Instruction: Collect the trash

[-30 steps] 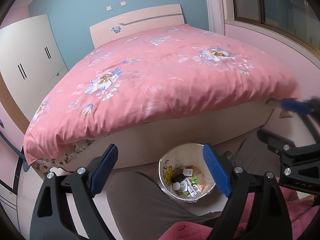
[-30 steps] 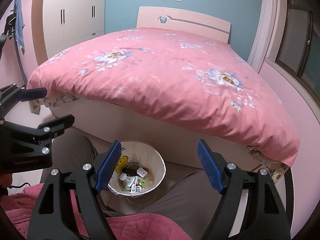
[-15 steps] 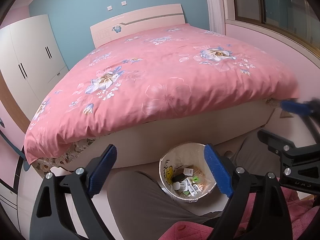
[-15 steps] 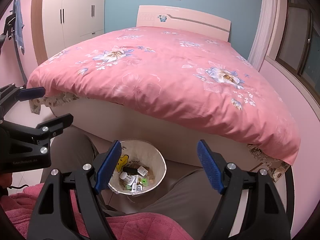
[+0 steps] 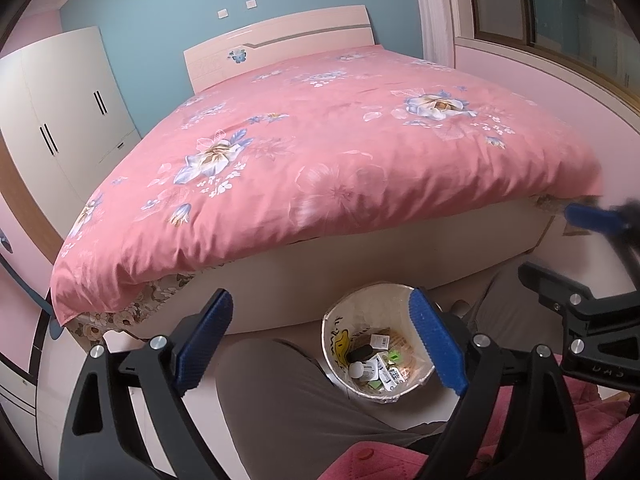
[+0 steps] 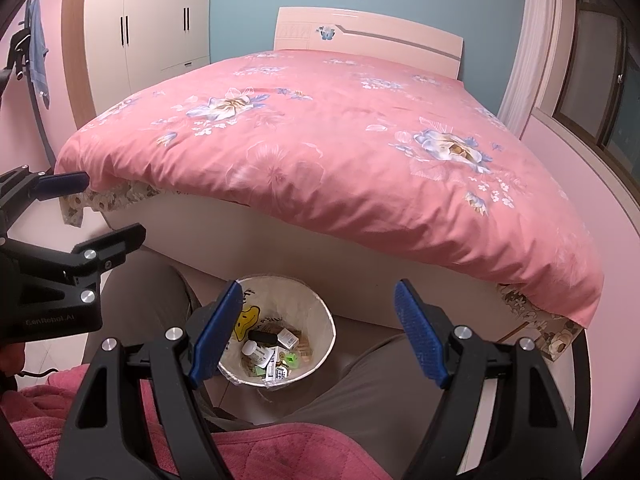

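Observation:
A white waste bin stands on the floor at the foot of the bed, between a seated person's knees. Inside lie several bits of trash: small boxes, a white bottle, a dark piece. My left gripper hangs open above the bin and a knee, with nothing between its blue pads. My right gripper is also open and empty, hovering over the bin. Each gripper shows at the edge of the other's view.
A bed with a pink floral cover fills the space ahead. The person's grey trouser legs flank the bin. A white wardrobe stands left, a window right.
The left gripper's jaws have spread slightly wider. Nothing else has visibly moved.

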A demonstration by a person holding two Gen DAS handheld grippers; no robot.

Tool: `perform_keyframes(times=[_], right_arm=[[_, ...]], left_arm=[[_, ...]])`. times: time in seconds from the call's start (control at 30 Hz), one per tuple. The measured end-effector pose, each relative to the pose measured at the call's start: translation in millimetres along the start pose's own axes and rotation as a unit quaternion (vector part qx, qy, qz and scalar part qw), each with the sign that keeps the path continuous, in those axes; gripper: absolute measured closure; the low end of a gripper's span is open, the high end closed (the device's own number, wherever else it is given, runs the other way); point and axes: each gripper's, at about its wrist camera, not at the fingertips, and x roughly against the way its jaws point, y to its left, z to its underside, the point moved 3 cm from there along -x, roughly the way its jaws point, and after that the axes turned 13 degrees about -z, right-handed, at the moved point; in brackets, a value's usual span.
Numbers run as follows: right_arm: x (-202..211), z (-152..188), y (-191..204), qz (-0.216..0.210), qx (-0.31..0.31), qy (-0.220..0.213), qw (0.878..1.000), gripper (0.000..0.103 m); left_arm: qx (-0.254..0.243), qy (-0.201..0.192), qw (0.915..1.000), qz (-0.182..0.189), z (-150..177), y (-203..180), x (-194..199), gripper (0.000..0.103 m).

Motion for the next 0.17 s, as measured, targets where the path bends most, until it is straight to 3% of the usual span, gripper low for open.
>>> perform_keyframes(times=[0.17], right_arm=[[-0.2,-0.2,-0.4,0.000,-0.001,0.001,1.000,0.026]], left_arm=[[0.001,0.002,1.0000,0.002,0.4,0.2,-0.1,0.011]])
